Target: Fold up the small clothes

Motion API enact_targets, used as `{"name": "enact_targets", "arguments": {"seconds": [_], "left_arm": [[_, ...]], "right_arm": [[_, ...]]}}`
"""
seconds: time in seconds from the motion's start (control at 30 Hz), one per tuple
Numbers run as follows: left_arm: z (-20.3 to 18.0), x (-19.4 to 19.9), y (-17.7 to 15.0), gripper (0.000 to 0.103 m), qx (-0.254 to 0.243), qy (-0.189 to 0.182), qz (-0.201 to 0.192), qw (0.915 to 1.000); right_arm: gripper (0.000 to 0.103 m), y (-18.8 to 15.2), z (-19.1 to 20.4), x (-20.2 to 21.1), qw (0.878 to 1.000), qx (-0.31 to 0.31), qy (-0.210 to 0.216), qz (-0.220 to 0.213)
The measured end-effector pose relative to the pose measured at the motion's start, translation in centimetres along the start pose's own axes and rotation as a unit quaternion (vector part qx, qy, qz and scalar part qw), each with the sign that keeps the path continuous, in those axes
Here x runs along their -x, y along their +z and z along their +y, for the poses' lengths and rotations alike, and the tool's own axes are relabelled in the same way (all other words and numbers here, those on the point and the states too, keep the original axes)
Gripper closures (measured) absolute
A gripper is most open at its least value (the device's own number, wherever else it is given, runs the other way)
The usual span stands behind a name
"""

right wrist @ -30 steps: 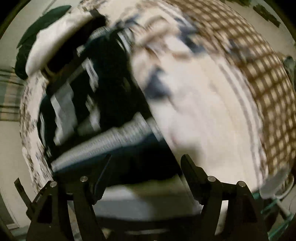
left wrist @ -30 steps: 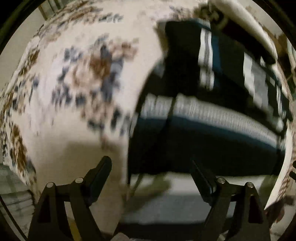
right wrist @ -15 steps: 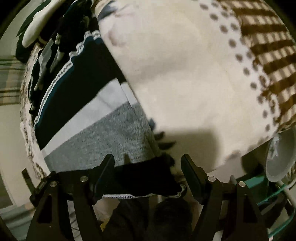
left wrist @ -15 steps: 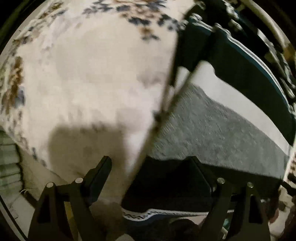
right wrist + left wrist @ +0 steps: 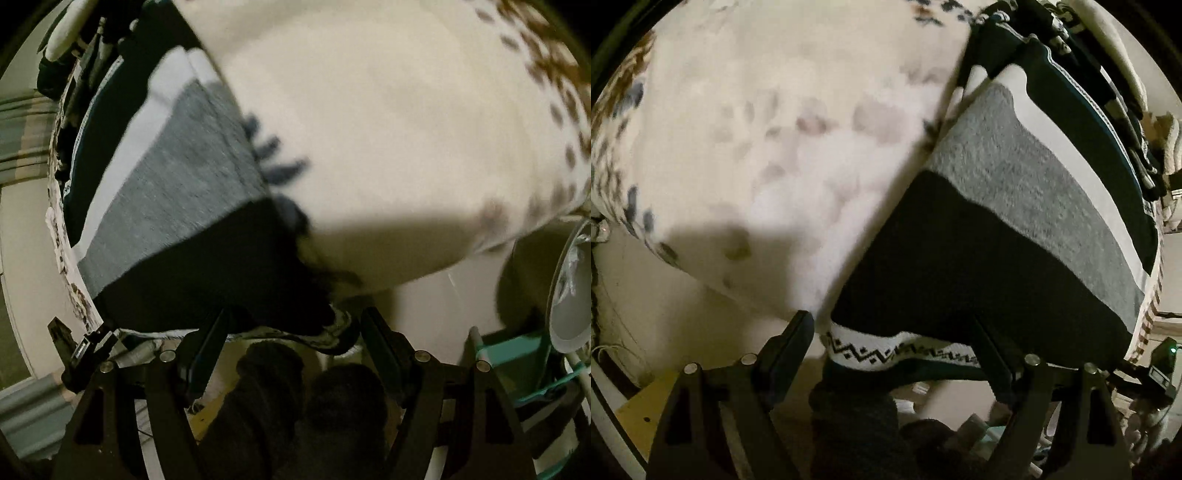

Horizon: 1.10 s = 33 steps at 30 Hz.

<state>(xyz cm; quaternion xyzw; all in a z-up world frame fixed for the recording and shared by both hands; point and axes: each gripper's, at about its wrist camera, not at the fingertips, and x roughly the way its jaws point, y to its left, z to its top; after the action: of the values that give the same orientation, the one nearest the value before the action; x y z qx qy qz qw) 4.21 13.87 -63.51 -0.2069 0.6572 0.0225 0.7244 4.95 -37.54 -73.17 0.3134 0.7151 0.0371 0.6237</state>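
Both claws have come down and in toward the near hem of the striped garment, which a second ago filled the far part of each view and now lies right at the fingertips; judging by that, the approach is nearly done and the next step is a pinch on the two near corners. The left claw stands wide, empty, its fingers straddling the white patterned hem band at the garment's near-left corner. The right claw is likewise wide and empty, over the near-right corner. The garment lies flat on the patterned cloth, hem at the near edge.
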Motion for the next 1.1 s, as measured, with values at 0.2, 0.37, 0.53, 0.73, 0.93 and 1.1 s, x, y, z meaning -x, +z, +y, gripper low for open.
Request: {"name": "enact_targets", "arguments": {"seconds": [0.2, 0.37, 0.53, 0.73, 0.93, 1.1], "left_arm": [[-0.2, -0.8, -1.1, 0.024, 0.01, -0.019, -0.02, 0.9996], [1.7, 0.0, -2.7, 0.079, 0.022, -0.04, -0.027, 0.9986], [-0.7, 0.6, -3.5, 0.095, -0.016, -0.031, -0.034, 0.9988], [-2.2, 4.1, -2.1, 0.096, -0.035, -0.034, -0.062, 0.9969], [-0.9, 9.8, 0.2, 0.097, -0.025, -0.059, -0.095, 0.9934], [-1.3, 13.3, 1.9, 0.097, -0.017, -0.084, -0.116, 0.9895]], "right_arm": [[0.025, 1.0, -0.4, -2.9, 0.998, 0.018, 0.054, 0.027], [0.03, 1.0, 0.1, -3.0, 0.996, 0.058, 0.059, 0.044], [0.089, 0.1, 1.3, -2.5, 0.993, 0.081, 0.059, 0.055], [0.09, -1.5, 3.9, 0.0, 0.989, 0.104, 0.085, 0.054], [0.091, -2.5, 5.1, 5.2, 0.986, 0.095, 0.137, 0.013], [0.092, -2.1, 5.7, 10.4, 0.98, 0.074, 0.181, -0.039]]}}
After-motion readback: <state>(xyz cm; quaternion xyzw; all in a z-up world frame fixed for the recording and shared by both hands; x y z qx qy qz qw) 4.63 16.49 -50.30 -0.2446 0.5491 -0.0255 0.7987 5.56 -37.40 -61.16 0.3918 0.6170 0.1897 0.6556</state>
